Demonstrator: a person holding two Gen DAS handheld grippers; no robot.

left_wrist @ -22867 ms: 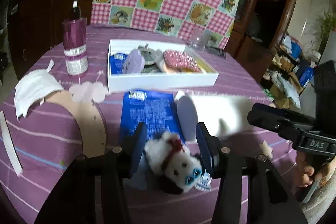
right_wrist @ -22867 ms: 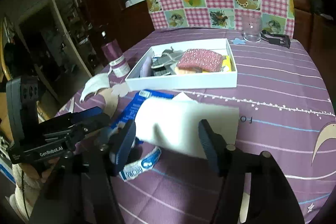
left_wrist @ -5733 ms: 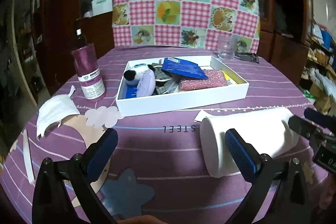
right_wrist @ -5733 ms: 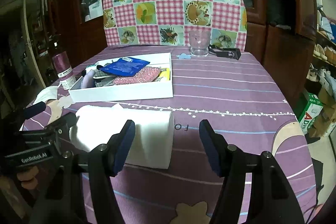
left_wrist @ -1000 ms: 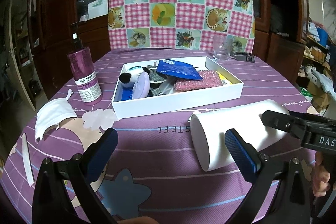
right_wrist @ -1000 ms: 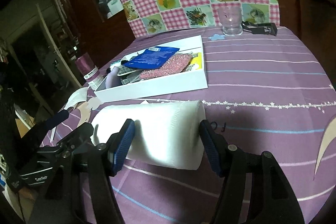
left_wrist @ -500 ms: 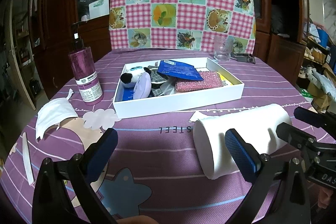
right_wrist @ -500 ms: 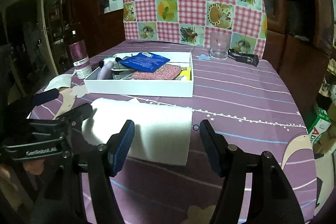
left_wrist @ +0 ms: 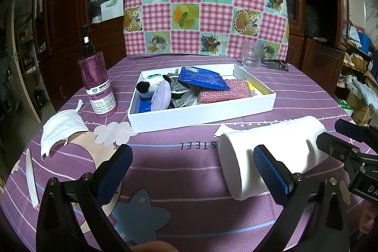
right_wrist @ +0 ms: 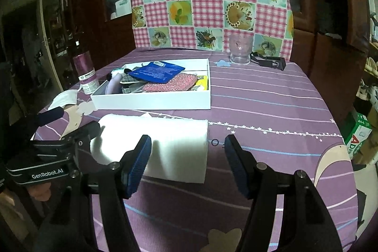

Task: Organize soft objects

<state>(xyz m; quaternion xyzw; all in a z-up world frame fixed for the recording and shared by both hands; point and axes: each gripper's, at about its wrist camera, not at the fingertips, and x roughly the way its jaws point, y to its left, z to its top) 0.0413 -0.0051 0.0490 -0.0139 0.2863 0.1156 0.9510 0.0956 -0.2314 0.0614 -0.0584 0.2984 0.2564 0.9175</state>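
A white paper roll (left_wrist: 271, 152) lies on its side on the purple tablecloth, in front of a white tray (left_wrist: 203, 111). The tray holds a plush panda (left_wrist: 147, 85), a lilac pad, a blue packet (left_wrist: 203, 78), a pink sponge (left_wrist: 224, 91) and checked cloth. My left gripper (left_wrist: 192, 167) is open and empty, its right finger just in front of the roll's near end. My right gripper (right_wrist: 187, 163) is open and empty, its left finger in front of the roll (right_wrist: 153, 145). The tray (right_wrist: 151, 99) lies beyond.
A purple pump bottle (left_wrist: 96, 84) and a white face mask (left_wrist: 60, 129) lie left of the tray. A glass (left_wrist: 251, 57) and a black clip (left_wrist: 275, 63) stand at the back. A nail file (left_wrist: 32, 177) lies near the left edge.
Both grippers stay open and empty. The right wrist view has shifted a little, so the roll now sits lower and more to the left between its fingers.
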